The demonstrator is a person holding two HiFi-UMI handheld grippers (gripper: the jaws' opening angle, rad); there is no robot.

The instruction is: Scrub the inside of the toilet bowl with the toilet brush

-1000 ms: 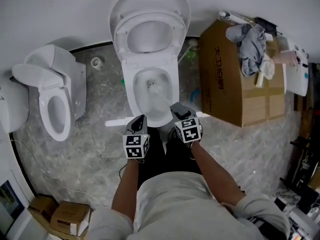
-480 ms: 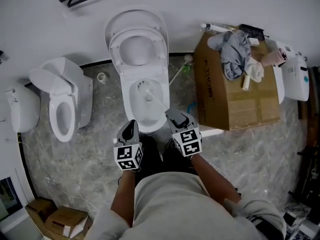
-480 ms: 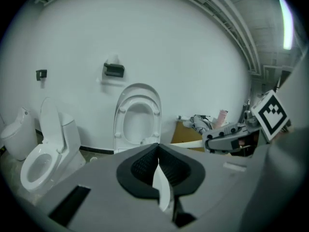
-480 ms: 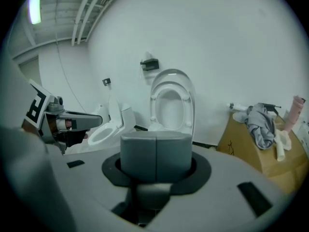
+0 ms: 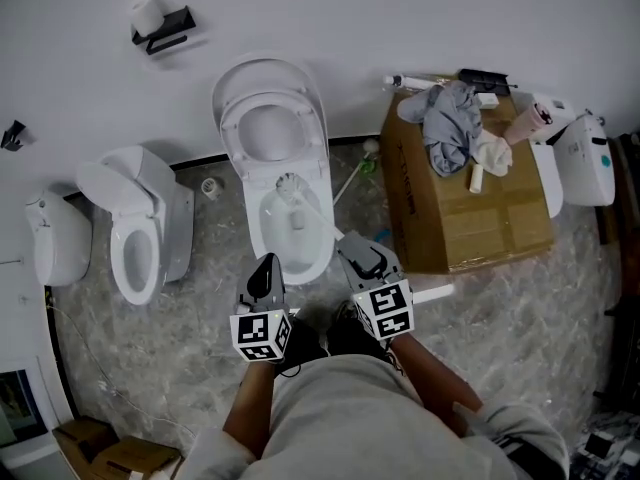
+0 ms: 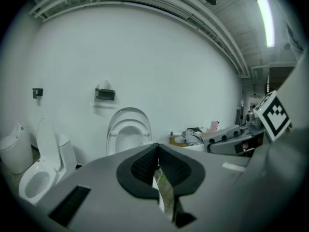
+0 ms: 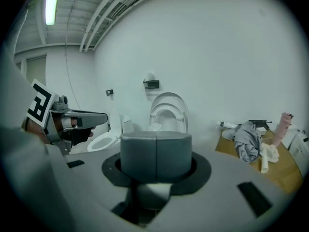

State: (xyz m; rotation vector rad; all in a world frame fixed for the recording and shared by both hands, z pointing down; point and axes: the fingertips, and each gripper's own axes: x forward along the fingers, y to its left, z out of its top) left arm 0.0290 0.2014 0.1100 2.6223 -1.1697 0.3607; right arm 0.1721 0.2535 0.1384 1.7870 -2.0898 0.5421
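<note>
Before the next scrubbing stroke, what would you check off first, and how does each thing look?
1. Toilet lid raised: ok.
2. Toilet brush head inside the bowl: ok.
3. Right gripper shut on the brush handle: ok.
4. Left gripper clear of the bowl, jaws together, holding nothing: ok.
5. Bristles pressing on the porcelain: cannot tell.

a grey cloth (image 5: 446, 118) lies on the cardboard box (image 5: 470, 208); a second toilet (image 5: 172, 218) stands left.
</note>
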